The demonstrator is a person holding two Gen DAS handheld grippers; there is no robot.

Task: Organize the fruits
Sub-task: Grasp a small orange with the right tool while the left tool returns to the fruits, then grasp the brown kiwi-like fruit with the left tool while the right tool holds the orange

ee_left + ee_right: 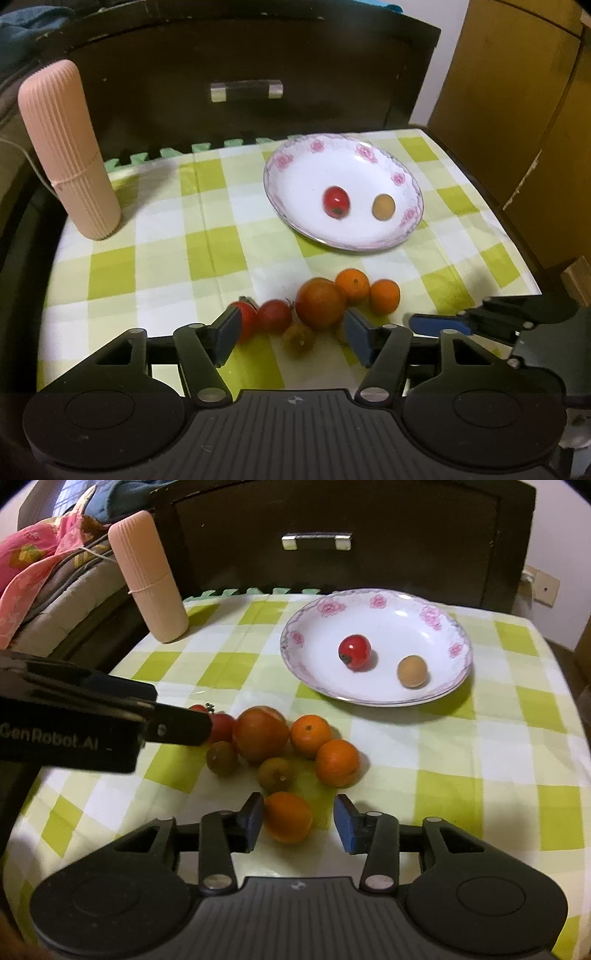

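Left wrist view: the left tool [291, 334] hangs spread over the fruit cluster [317, 308] at 6 o'clock; the plate [295, 162], at 1 o'clock, holds a red tomato [336, 201] and a brown fruit [383, 207].

Right wrist view: the right tool [299, 821], spread, flanks a small orange [287, 816] unseen from the left, untouched on the desk [480, 738].

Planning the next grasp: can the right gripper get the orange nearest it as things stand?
Probably yes. The right gripper is open and the nearest orange already lies between its fingers, against the left pad, on the tablecloth. Nothing blocks it; the other fruits sit farther ahead.
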